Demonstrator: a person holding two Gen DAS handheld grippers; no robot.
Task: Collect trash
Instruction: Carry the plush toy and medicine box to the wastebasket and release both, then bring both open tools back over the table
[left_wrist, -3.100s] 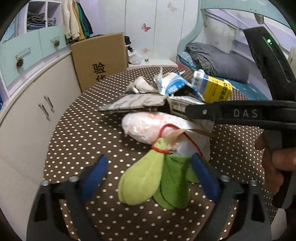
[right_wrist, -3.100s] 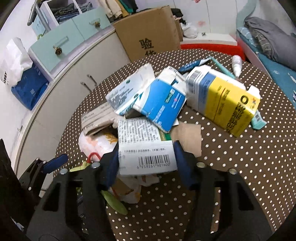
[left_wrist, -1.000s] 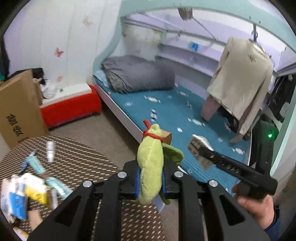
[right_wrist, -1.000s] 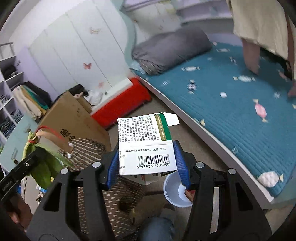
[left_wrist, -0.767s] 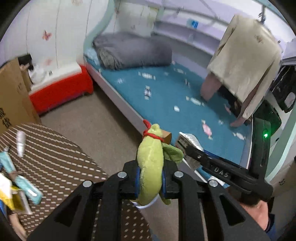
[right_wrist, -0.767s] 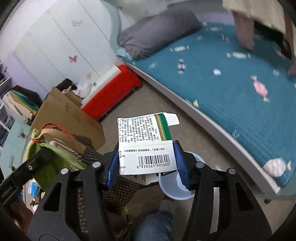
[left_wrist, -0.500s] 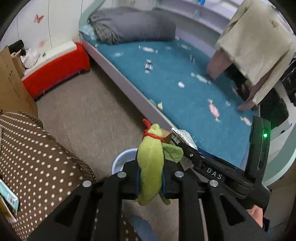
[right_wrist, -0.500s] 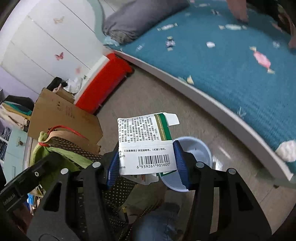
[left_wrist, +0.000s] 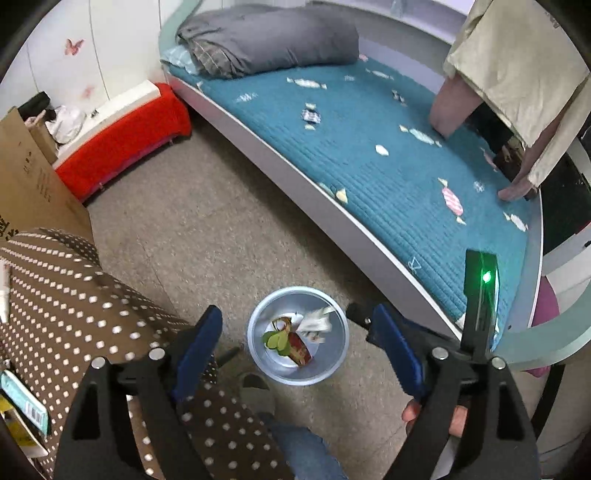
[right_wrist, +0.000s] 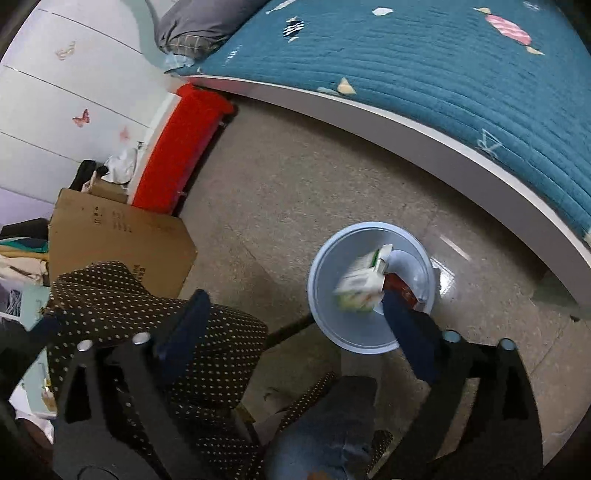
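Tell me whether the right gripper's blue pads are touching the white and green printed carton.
Apart. In the right wrist view the right gripper has just opened wide, and the white and green printed carton is blurred over the pale blue round bin, clear of both pads.

Glossy plastic bin (left_wrist: 334, 363), blurred paper carton (right_wrist: 360, 282), quilted cloth bedspread (left_wrist: 388, 177).

Cardboard box (right_wrist: 118, 236): print illegible; no other text.

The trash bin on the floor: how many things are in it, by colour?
Green: 1, the soft green pouch
Red: 1, the red box
White: 1, the white carton, blurred
Total: 3 in the bin
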